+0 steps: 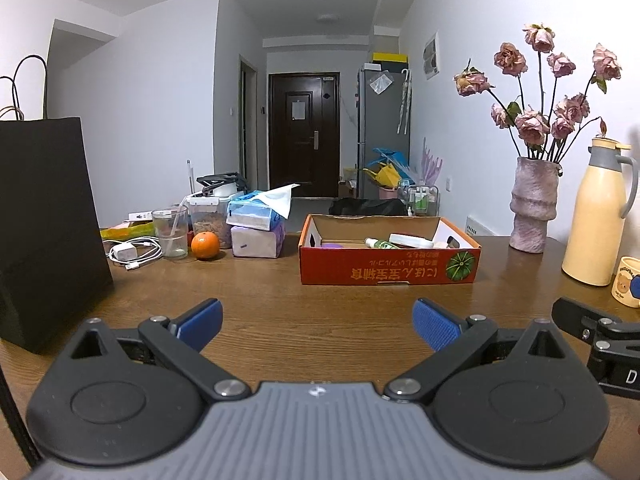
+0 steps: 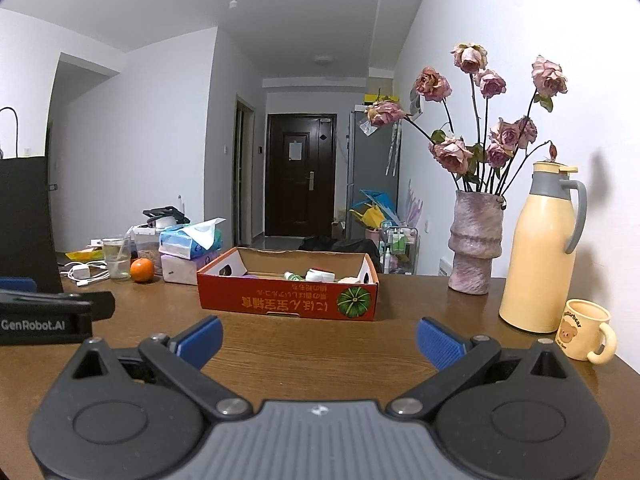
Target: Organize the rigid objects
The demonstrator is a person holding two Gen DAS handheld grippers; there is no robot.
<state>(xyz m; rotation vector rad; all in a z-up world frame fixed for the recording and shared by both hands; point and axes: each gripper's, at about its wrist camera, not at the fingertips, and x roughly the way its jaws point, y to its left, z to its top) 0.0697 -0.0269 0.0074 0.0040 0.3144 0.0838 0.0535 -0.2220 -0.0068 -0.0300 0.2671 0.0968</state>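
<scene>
We hold our left tool [image 1: 318, 324] and right tool [image 2: 319, 338] level, side by side above the worktop [image 1: 280, 288], both spread wide and empty, facing the red box [image 2: 288, 302].

"GenRobot.AI" on left gripper [image 2: 48, 322]

Red-orange cardboard box [image 2: 288, 300] printed with yellow characters and a green striped pumpkin; brown wood-grain table [image 2: 320, 344]; cream thermos jug [image 2: 536, 256] with grey collar; mottled pink vase [image 2: 474, 240]; black paper bag [image 1: 44, 216]; orange fruit [image 1: 205, 245]; blue ribbed tong pads [image 1: 434, 326].
</scene>
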